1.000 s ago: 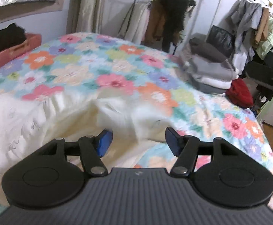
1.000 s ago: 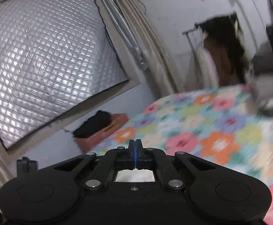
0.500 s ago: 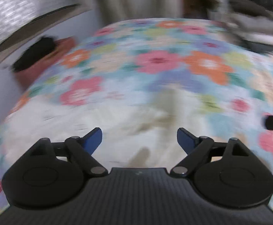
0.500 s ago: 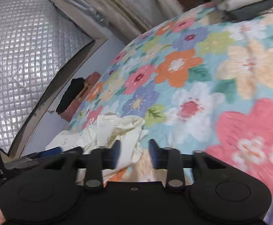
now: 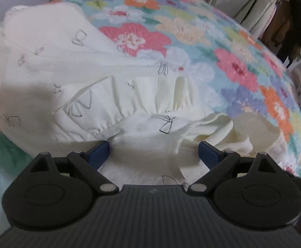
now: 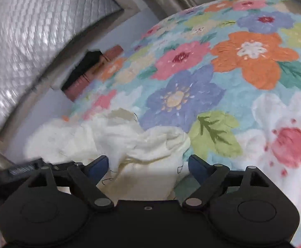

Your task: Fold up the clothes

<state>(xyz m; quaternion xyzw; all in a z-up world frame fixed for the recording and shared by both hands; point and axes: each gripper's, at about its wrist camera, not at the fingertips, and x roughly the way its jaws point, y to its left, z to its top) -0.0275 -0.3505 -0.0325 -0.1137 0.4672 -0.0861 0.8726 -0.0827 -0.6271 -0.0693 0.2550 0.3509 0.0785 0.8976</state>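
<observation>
A cream white garment (image 5: 71,78) with small bow prints and a gathered ruffle lies crumpled on the floral quilt (image 5: 241,68). My left gripper (image 5: 154,153) is open, its blue-padded fingers low over the garment's near edge with cloth between them. In the right wrist view the same garment (image 6: 117,138) lies bunched at the quilt's (image 6: 243,66) left side. My right gripper (image 6: 148,165) is open, fingers straddling a bunched fold of the cloth. Part of the left gripper (image 6: 24,168) shows at the left of that view.
A reddish box (image 6: 92,76) with dark clothing on it stands at the bed's far side, under a quilted silver window cover (image 6: 32,31). A clothes rack with hanging garments (image 5: 280,14) stands beyond the bed on the right.
My right gripper was shut and lifted a second ago; it has opened and dropped to the garment. My left gripper swung left and down onto the cloth, staying open.
</observation>
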